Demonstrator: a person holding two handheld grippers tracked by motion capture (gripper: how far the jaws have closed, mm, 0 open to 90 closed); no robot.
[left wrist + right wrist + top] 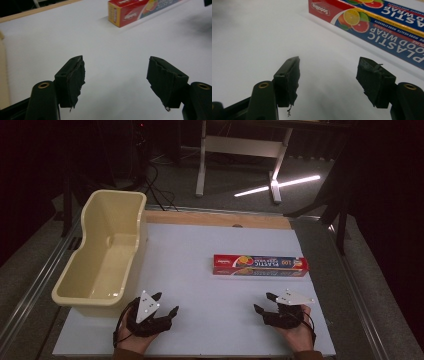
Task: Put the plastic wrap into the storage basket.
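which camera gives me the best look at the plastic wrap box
The high view: the whole plastic wrap box lies flat on the white table, both ends visible. The right gripper view shows its printed face up close but cut off. The left gripper view catches one end farther off.

Cream plastic tub [102, 255] at the white tabletop's [190, 270] left edge, standing upright and empty; bare wooden strip [220, 218] along the far edge; white desk frame [240, 150] and lit floor strip [277, 185] beyond
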